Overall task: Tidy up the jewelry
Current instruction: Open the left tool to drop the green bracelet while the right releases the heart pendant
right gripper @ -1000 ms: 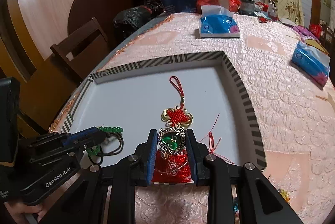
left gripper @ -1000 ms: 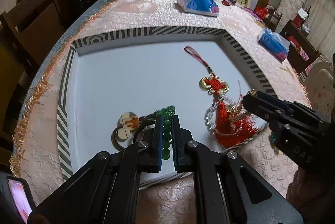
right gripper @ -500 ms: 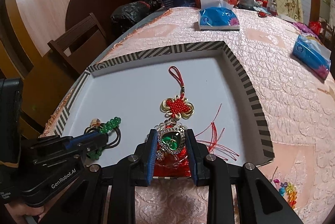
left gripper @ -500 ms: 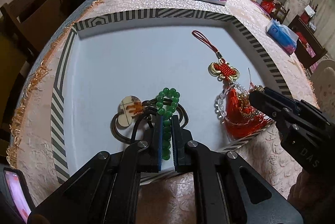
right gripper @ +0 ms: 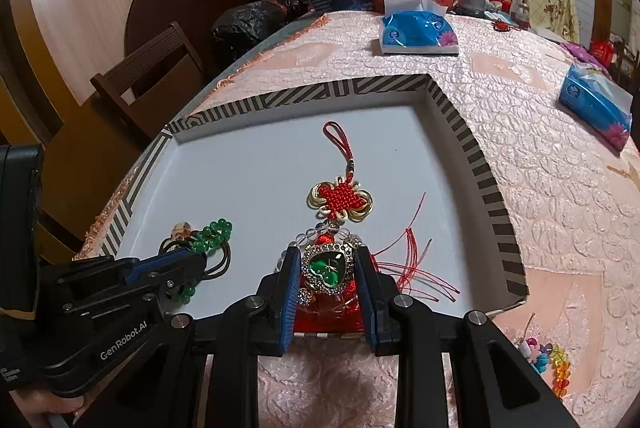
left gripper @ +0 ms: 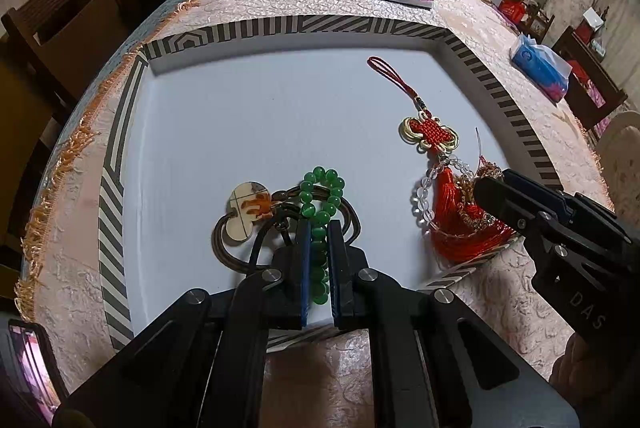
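right wrist view — heart-shaped green watch, rhinestone rim, gold links

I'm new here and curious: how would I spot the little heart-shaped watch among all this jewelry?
Find the white tray with the striped rim on the pink tablecloth. At its near edge, between the right gripper fingers, sits the heart-shaped watch atop a red tassel. Only it has a green face ringed with sparkling stones.

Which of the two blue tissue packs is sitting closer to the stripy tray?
The tissue pack behind the tray's far edge, white tissue poking out on top. The other tissue pack sits farther off to the right.
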